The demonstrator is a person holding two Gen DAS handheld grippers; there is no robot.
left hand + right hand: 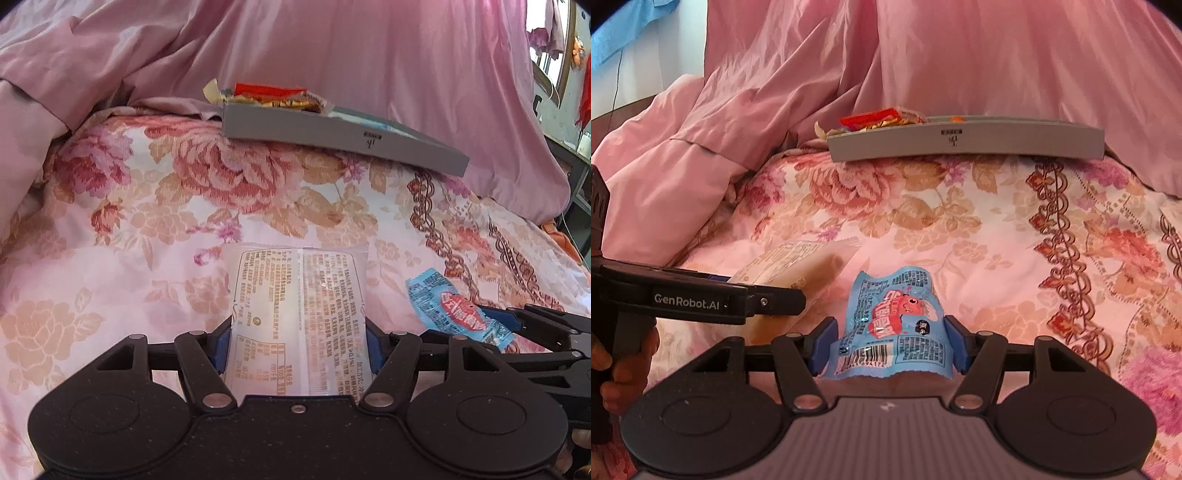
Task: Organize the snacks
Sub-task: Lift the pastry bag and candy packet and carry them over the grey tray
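Now | left gripper (297, 345) level, clamps white packet (297, 317) | right gripper (890, 345) clamps blue packet (892, 325)

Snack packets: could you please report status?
Left tool shut on white packet. Right tool shut on blue packet. Grey tray ahead, path unobstructed.

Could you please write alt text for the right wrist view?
The right tool grips a blue snack packet above a floral bedspread. Left of it, the left tool holds a white packet; a grey tray of snacks sits behind.

white pkt (299, 314) | blue pkt (892, 325) (red logo) | grey tray (966, 142) | floral sheet (960, 229)
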